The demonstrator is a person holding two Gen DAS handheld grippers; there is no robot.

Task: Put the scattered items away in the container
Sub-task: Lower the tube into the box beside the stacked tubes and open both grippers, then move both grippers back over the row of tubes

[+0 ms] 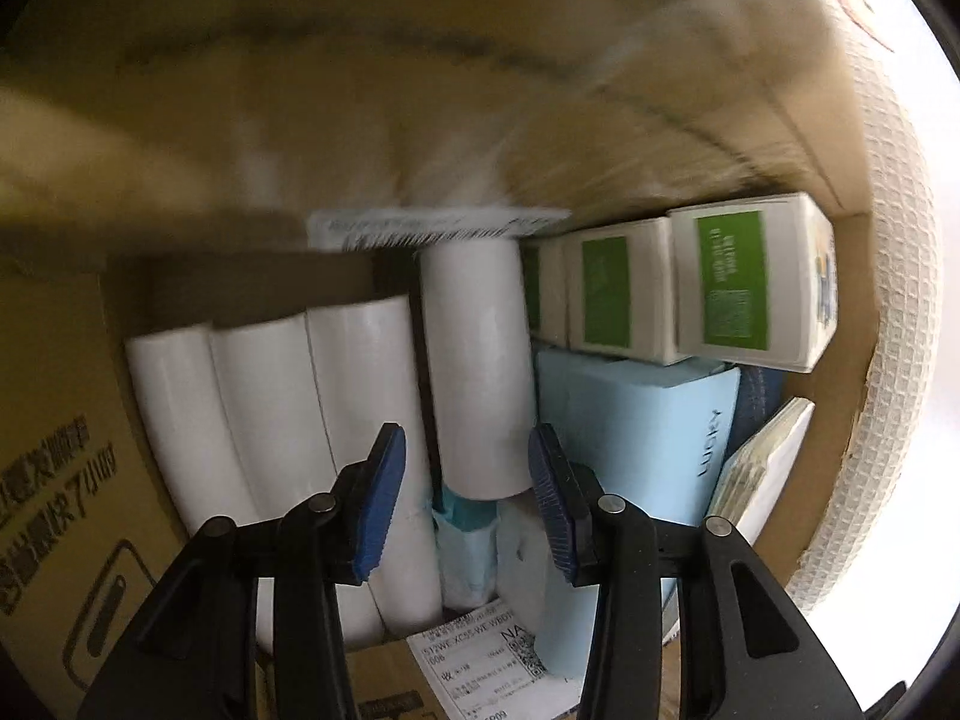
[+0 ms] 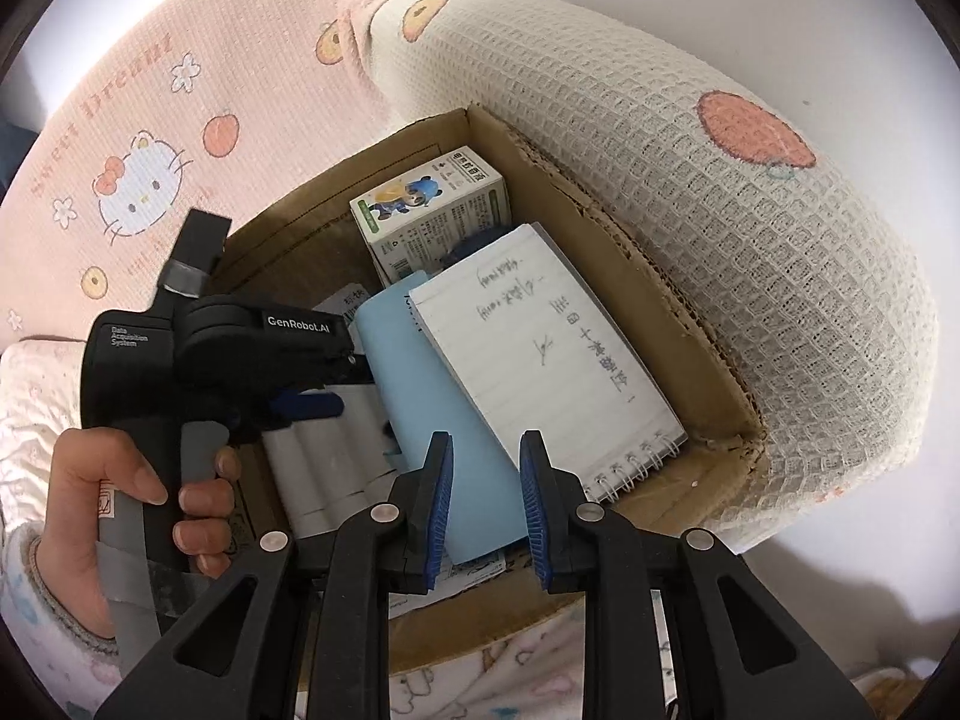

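Right wrist view: right gripper (image 2: 485, 501) above cardboard box (image 2: 690, 300), jaws narrowly apart, nothing clamped. Spiral notepad (image 2: 540, 348) lies atop blue pack (image 2: 432, 408), green-white carton (image 2: 435, 210) at 12 o'clock. Left gripper (image 1: 465, 504) inside box, jaws parted over white rolls (image 1: 270, 402), nothing gripped.

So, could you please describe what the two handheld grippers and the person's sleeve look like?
Both the left gripper and right gripper have black linked fingers with ribbed blue pads and silver rivets. The left's black body reads "GenRobot.AI", its grey handle taped. The sleeve is white fleece with pastel prints.
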